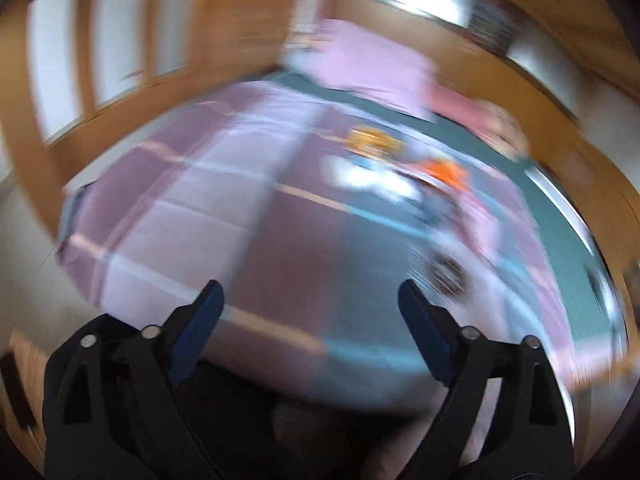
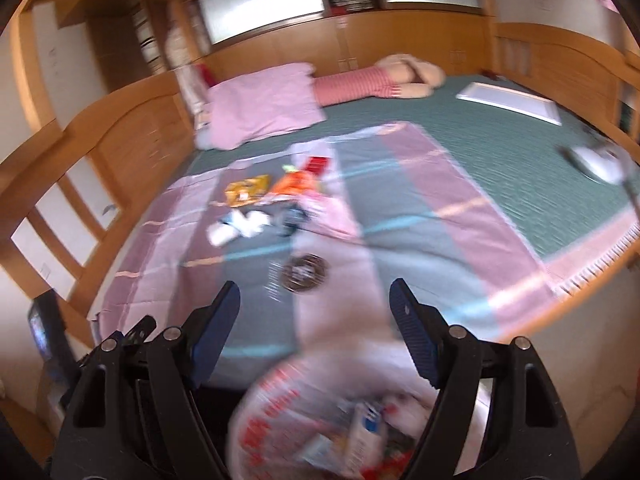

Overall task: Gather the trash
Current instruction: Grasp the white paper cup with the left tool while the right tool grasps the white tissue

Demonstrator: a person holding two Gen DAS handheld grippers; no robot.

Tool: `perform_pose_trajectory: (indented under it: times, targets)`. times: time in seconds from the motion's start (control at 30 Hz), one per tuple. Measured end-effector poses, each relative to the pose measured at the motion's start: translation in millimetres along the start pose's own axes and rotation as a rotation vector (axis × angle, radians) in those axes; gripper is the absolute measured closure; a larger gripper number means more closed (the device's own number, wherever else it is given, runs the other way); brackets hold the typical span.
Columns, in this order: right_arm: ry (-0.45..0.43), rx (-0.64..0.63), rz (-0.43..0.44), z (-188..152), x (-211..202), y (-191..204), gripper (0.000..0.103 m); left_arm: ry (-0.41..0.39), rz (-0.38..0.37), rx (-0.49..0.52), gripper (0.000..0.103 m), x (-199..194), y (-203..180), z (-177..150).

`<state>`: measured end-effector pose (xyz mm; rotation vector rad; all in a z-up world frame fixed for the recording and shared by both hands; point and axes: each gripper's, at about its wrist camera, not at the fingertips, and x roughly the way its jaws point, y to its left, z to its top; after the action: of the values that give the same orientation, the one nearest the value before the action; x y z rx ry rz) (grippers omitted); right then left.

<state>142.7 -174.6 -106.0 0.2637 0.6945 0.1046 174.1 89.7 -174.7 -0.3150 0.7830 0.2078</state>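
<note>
Trash litters a striped blanket on the wood-framed bed; both tongs spread, empty.

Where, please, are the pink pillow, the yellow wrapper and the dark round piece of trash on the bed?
pink pillow (image 2: 262, 104), right wrist view, middle of its top face.
yellow wrapper (image 2: 246, 191), right wrist view, its centre.
dark round piece of trash (image 2: 305, 271), right wrist view, its middle.

A blanket lies spread across the bed. On it, toward the left, wrappers and crumpled tissues cluster together, with a round disc nearer the camera. Behind the blanket a pillow sits at the headboard, a plush toy to its right. A bag holding trash hangs nearest, below the right tool.
</note>
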Motion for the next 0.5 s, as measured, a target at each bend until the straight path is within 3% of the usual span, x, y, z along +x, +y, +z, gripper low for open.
perform_pose_trajectory:
  times: [0.13,0.27,0.37,0.5]
  targets:
    - [0.084,0.057,0.118,24,81,42,0.027,0.03,0.129,-0.265,0.011,53,53,31]
    - [0.212,0.11,0.182,32,195,87,0.027,0.122,0.111,-0.517,0.011,82,90,19]
    - [0.315,0.222,0.197,30,278,101,0.027,0.06,0.095,-0.526,0.009,77,93,19]
    - [0.358,0.381,0.197,31,356,102,0.027,-0.012,0.119,-0.537,0.007,68,91,18]
